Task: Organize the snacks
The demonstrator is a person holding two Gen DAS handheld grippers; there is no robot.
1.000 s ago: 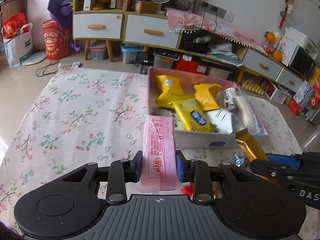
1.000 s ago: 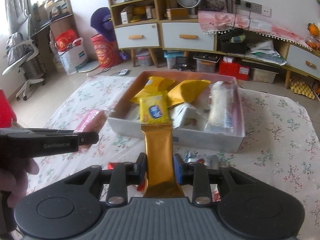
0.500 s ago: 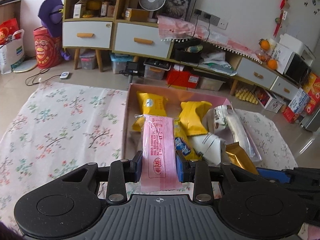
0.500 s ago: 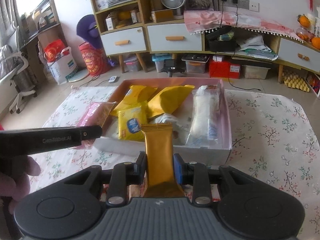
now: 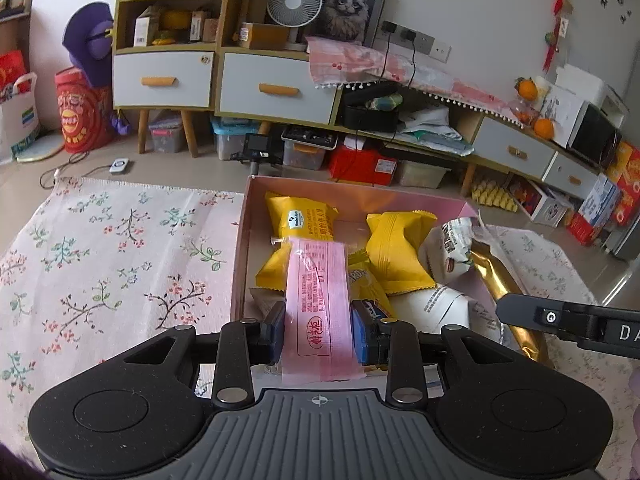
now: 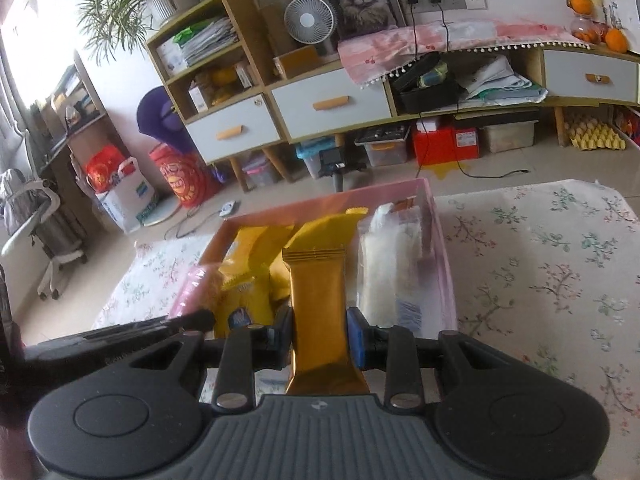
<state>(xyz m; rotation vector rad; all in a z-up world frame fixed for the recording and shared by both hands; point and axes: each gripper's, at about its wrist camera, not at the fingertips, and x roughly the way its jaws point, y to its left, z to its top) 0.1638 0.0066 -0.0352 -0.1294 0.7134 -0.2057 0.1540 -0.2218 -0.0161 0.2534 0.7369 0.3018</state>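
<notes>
My left gripper (image 5: 318,332) is shut on a pink snack packet (image 5: 318,300) and holds it over the near left part of the pink box (image 5: 240,256). My right gripper (image 6: 319,334) is shut on a gold snack bar (image 6: 318,304) and holds it over the box's (image 6: 444,264) near edge. The gold bar (image 5: 500,284) and right gripper also show at the right of the left wrist view. The box holds several yellow packets (image 5: 396,252) and white packets (image 6: 384,264).
The box stands on a floral cloth (image 5: 100,264) on the floor. Cabinets with drawers (image 5: 276,88), storage bins and a red box (image 5: 360,164) stand behind it. An office chair (image 6: 36,220) stands at the far left.
Both grippers have moved forward with their snacks, from in front of the box to over it. The box now looms closer in both views.
</notes>
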